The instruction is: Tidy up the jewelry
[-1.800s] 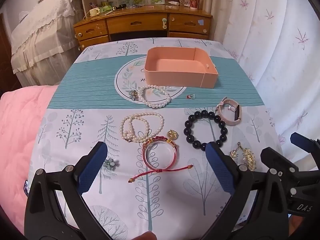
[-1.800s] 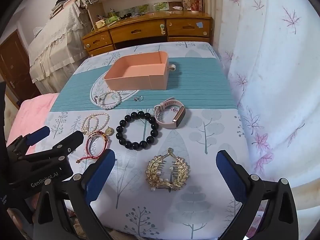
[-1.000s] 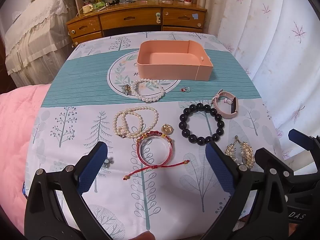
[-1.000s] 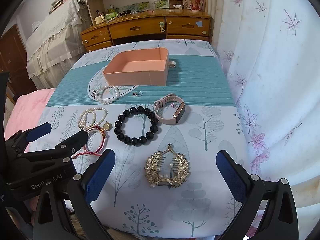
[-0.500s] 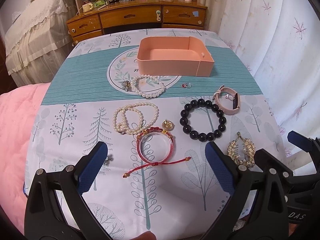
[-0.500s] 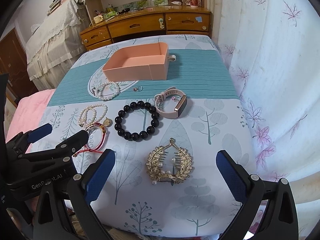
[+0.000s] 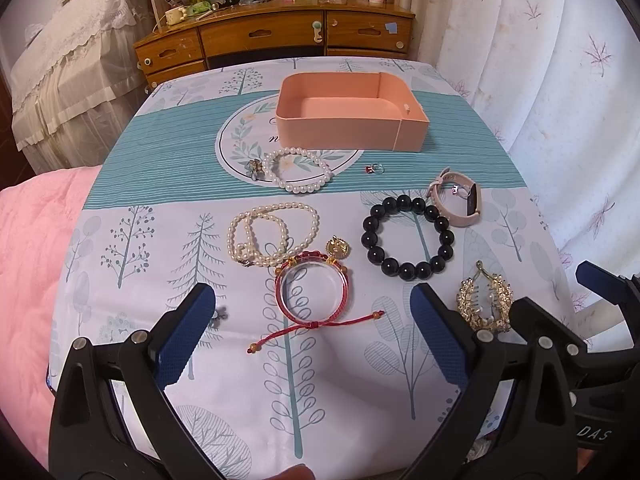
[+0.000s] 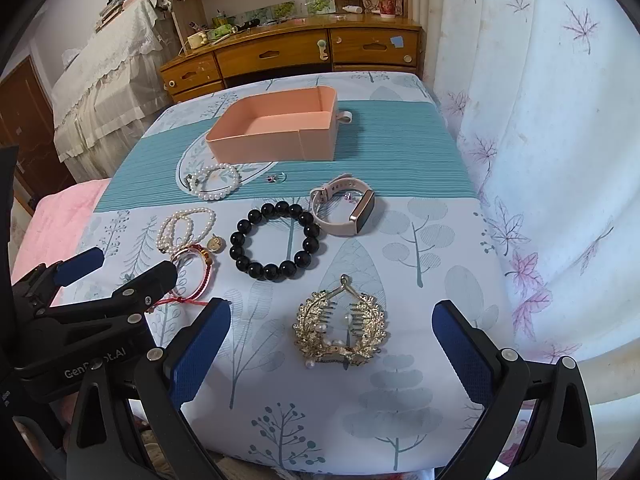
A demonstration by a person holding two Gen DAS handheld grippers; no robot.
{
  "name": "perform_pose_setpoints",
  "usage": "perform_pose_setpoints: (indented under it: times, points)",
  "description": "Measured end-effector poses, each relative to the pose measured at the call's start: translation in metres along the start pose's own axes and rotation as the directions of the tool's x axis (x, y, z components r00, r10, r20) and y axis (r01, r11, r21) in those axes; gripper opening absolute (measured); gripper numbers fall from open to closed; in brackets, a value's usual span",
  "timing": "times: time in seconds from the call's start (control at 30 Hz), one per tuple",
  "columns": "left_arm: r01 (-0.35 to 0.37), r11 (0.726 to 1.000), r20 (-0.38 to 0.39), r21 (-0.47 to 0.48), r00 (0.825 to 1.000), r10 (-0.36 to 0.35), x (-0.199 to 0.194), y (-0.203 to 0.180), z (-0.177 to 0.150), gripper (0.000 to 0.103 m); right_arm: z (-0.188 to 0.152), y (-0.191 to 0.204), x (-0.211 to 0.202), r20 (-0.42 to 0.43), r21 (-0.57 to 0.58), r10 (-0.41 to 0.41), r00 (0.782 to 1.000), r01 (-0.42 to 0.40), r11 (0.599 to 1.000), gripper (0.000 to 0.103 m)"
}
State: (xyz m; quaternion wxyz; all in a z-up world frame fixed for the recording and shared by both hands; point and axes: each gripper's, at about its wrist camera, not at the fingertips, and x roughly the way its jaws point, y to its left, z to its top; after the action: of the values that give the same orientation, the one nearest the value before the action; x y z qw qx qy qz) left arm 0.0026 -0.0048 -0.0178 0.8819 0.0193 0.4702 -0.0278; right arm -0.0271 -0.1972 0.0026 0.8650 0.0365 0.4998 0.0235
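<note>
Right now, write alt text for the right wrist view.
The open right tool frames a gold leaf hair comb on a tree-print cloth. Beyond lie a black bead bracelet, a pink watch and an empty pink box.

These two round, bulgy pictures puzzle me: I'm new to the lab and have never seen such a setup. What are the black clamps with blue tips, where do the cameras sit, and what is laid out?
No robot here: a person holds a two-finger clamp in each hand, each with a wide-angle camera looking along its fingers. One picture comes from the left gripper, the other from the right gripper; each clamp also shows at the edge of the other's picture. Both are open and hold nothing.

On the tablecloth lie a red cord bracelet, a black bead bracelet, two pearl bracelets, a pink watch, a small ring and a gold hair comb. The pink box behind them is empty, so sorting has not begun.
</note>
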Motion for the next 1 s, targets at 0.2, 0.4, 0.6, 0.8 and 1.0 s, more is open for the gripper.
perform_pose_setpoints:
  times: [0.2,0.4,0.6,0.8,1.0]
  points:
    - [-0.006,1.000,0.002,-0.003,1.000,0.006,0.0002,0.0007,-0.0027,0.097,0.0004,0.0006,0.0035,-0.006,0.003,0.012,1.000,-0.012,1.000,0.102]
    - [-0.011,1.000,0.001,-0.009,1.000,0.011,0.0014,0.0027,-0.0042,0.097,-0.0014,0.0045,0.0063,-0.007,-0.003,0.015,1.000,-0.015,1.000,0.102]
    - [-0.012,1.000,0.004,-0.014,1.000,0.012,0.0010,0.0053,-0.0057,0.097,-0.0016,0.0077,0.0064,-0.004,-0.011,0.016,1.000,-0.016,1.000,0.102]
    - [-0.011,1.000,-0.002,-0.014,1.000,0.011,0.0019,0.0064,-0.0073,0.097,-0.0016,0.0078,0.0065,-0.004,-0.012,0.014,1.000,-0.014,1.000,0.102]
    - [-0.011,1.000,-0.003,-0.013,1.000,0.011,0.0027,0.0057,-0.0074,0.097,-0.0027,0.0080,0.0068,0.000,-0.018,0.013,1.000,-0.013,1.000,0.101]
